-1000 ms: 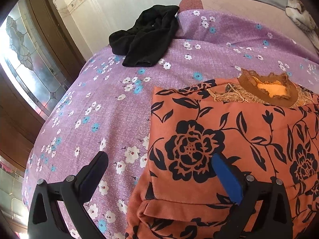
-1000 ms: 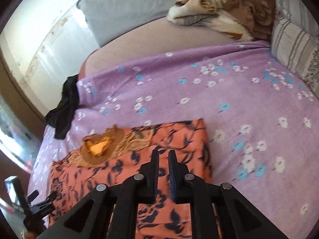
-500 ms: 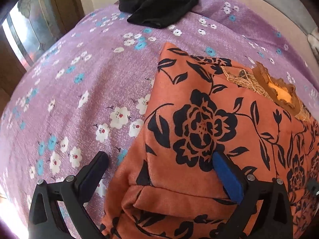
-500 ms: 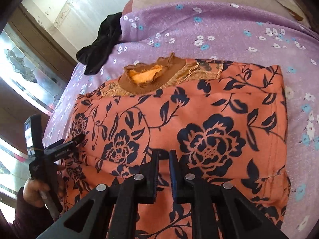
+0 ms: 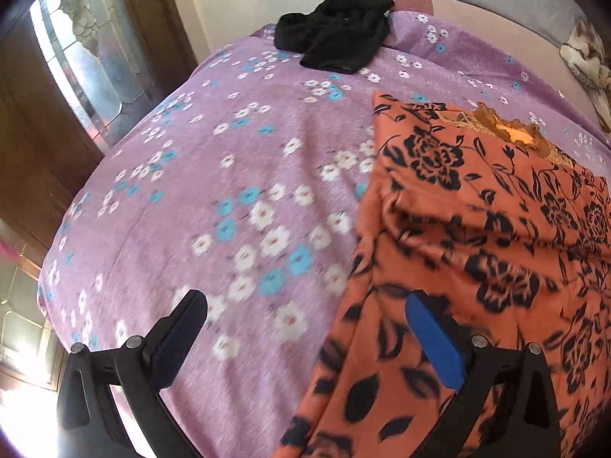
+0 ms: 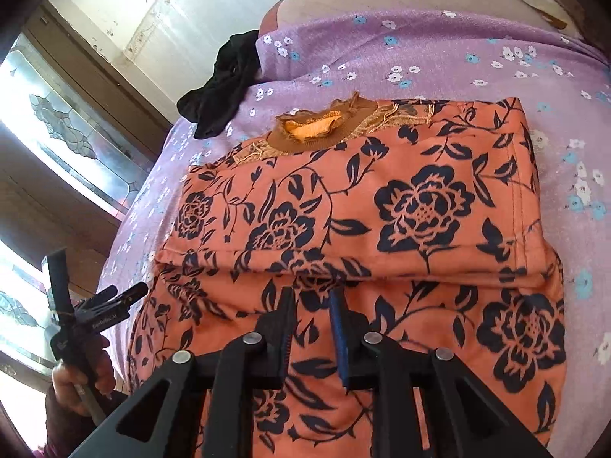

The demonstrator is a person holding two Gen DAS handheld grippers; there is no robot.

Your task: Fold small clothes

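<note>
Your folded top (image 6: 382, 206) lies flat on the bedspread (image 6: 458, 53), its collar (image 6: 317, 129) toward the bed's far edge and its folded-over hem toward the near edge. A bundled garment (image 5: 340, 34) sits at the bedspread's far left corner, well apart from the top. Beyond the bedspread's far edge lies a crumpled blanket (image 5: 588, 61).

Bright daylight glares through the patterned frosted-glass window (image 5: 88, 57); purple floral bedsheet (image 5: 236, 206) beside it motion-blurred, fisheye-curved edges.
</note>
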